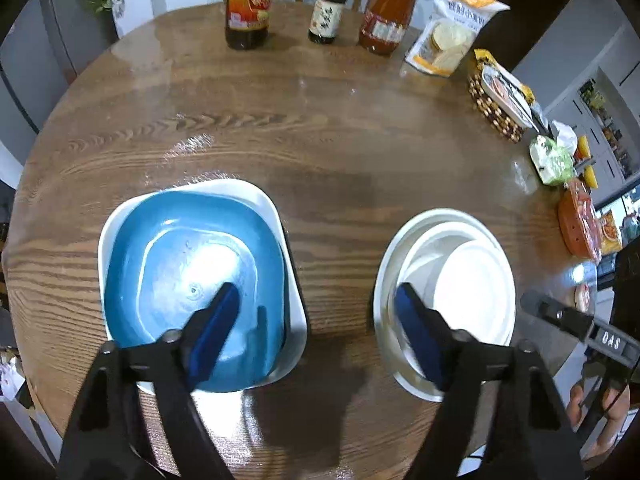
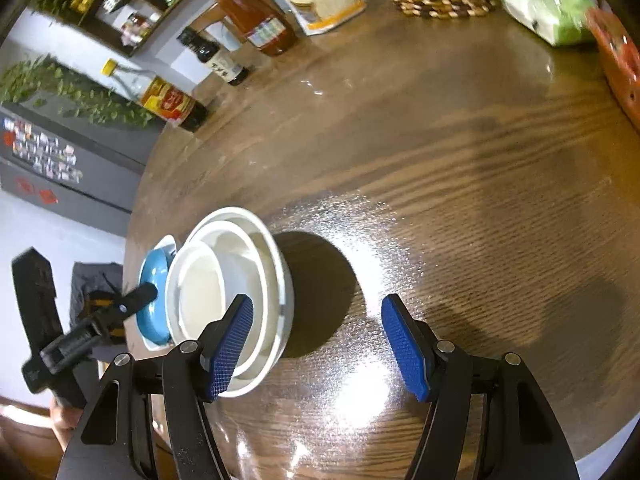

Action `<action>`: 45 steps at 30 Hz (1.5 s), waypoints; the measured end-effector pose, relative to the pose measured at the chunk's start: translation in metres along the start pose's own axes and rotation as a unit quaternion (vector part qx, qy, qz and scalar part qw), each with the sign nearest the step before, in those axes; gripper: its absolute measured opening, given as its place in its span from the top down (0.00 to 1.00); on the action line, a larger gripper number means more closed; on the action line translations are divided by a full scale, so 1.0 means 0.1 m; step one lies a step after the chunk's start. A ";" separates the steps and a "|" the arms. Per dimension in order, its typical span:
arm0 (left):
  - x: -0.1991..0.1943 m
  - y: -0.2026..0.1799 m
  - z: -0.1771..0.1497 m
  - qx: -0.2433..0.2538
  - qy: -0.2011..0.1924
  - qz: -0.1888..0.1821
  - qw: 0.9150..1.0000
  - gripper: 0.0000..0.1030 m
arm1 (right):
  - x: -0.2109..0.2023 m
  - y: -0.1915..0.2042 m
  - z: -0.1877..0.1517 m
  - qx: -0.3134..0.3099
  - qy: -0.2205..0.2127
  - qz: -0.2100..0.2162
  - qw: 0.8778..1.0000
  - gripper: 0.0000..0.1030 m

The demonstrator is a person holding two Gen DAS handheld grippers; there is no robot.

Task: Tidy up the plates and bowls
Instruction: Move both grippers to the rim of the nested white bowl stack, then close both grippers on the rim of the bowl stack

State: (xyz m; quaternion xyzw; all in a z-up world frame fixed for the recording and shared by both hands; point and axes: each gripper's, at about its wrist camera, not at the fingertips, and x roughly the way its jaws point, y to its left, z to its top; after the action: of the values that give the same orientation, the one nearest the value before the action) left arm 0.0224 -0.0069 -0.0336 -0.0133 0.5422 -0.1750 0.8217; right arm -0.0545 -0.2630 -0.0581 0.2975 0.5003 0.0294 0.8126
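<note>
On the round wooden surface, near its front edge, sit two stacks just beside each other but not touching. Biggest is the blue plate nested in a white squarish plate. Next to it are the white bowls, smaller ones nested inside the largest. The left hand-held gripper hangs over the gap between the stacks, jaws spread wide, nothing between them; one fingertip shows over the blue plate, the other over the bowls. The right hand-held gripper is also wide apart and empty, its left finger over the bowls' rim, can't tell if it's touching. Way at the back: three sauce bottles, a cracker bag, a woven basket.
</note>
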 end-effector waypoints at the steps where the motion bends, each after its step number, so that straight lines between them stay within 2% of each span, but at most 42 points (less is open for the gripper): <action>1: 0.02 0.00 0.01 0.000 0.004 -0.001 1.000 0.32 | 0.01 -0.02 0.01 0.002 0.001 0.001 1.000 0.34; 3: 0.06 0.01 0.02 -0.002 0.014 -0.010 1.000 0.35 | 0.03 -0.04 0.02 0.002 0.007 0.006 1.000 0.34; 6: 0.08 0.01 0.04 0.001 0.017 0.001 1.000 0.38 | 0.07 -0.05 0.03 -0.003 0.013 0.002 1.000 0.34; 12: 0.12 -0.03 0.07 0.005 0.026 0.003 1.000 0.39 | 0.10 -0.11 0.05 0.002 0.022 0.011 1.000 0.35; 18: 0.19 -0.11 0.05 0.032 0.040 0.021 0.998 0.39 | 0.12 -0.09 0.06 -0.006 0.031 0.004 0.999 0.35; 23: 0.26 -0.18 0.05 0.051 0.050 0.031 0.997 0.50 | 0.25 0.00 0.06 -0.022 0.045 -0.014 0.999 0.36; 25: 0.26 -0.22 0.06 0.059 0.049 0.034 0.997 0.60 | 0.25 0.02 0.06 -0.024 0.042 -0.013 0.999 0.39; 28: 0.25 -0.28 0.06 0.070 0.047 0.033 0.996 0.73 | 0.23 0.05 0.05 -0.031 0.036 -0.002 0.999 0.51; 30: 0.25 -0.32 0.05 0.076 0.042 0.035 0.996 0.79 | 0.21 0.10 0.03 -0.043 0.029 0.007 0.999 0.66; 31: 0.25 -0.34 0.05 0.076 0.041 0.034 0.996 0.83 | 0.21 0.12 0.03 -0.047 0.027 0.010 0.998 0.68; 33: 0.24 -0.36 0.05 0.077 0.040 0.031 0.996 0.89 | 0.20 0.17 0.02 -0.055 0.023 0.015 0.998 0.80; 35: 0.24 -0.39 0.05 0.077 0.037 0.029 0.996 0.93 | 0.20 0.21 0.01 -0.057 0.021 0.022 0.998 0.87; 37: 0.23 -0.43 0.04 0.078 0.032 0.030 0.996 0.98 | 0.20 0.23 0.01 -0.059 0.018 0.020 0.998 0.88; 45: 0.19 -0.49 -0.04 0.076 -0.003 0.046 0.996 0.98 | 0.15 0.27 -0.06 -0.065 0.002 0.004 0.998 0.88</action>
State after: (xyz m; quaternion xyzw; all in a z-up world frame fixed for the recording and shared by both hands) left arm 0.0125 -0.0584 -0.0419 0.0735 0.5252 -0.1774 0.8290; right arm -0.0458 -0.2327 -0.0579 0.2460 0.4978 0.0662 0.8291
